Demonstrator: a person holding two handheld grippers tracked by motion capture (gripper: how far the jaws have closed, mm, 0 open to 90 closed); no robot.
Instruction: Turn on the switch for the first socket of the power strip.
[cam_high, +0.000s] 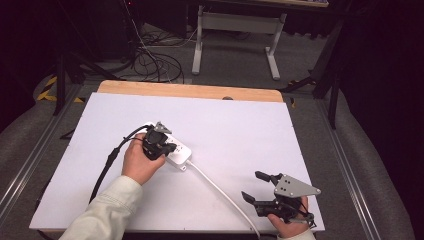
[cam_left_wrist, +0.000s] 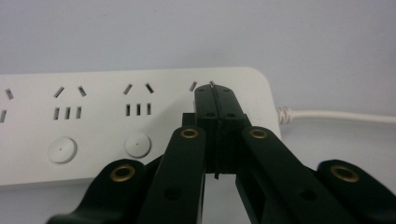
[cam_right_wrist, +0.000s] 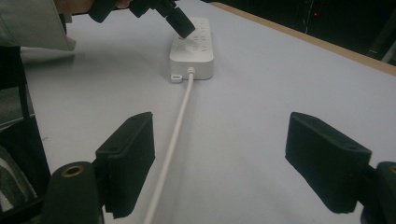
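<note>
White plastic power strip (cam_high: 172, 149): lying left of the table's middle. Left tool (cam_left_wrist: 215, 100), pressed together, is bearing on its end socket area, likely working the switch. Right tool (cam_high: 256, 187), spread, is idling near the front right corner.

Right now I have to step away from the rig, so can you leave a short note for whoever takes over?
Left gripper: jaws shut with nothing between them, tips down over the cable end of the white power strip, by its last socket; whether they touch it I cannot tell.
Right gripper: jaws open, holding nothing, at the near right of the white board, apart from the strip.
Power strip: lies flat left of the board's centre; its white cable runs to the near edge, passing between the right gripper's jaws.
Done: left gripper brought to the strip.
Left: probably pressing one of the strip's round buttons.
</note>
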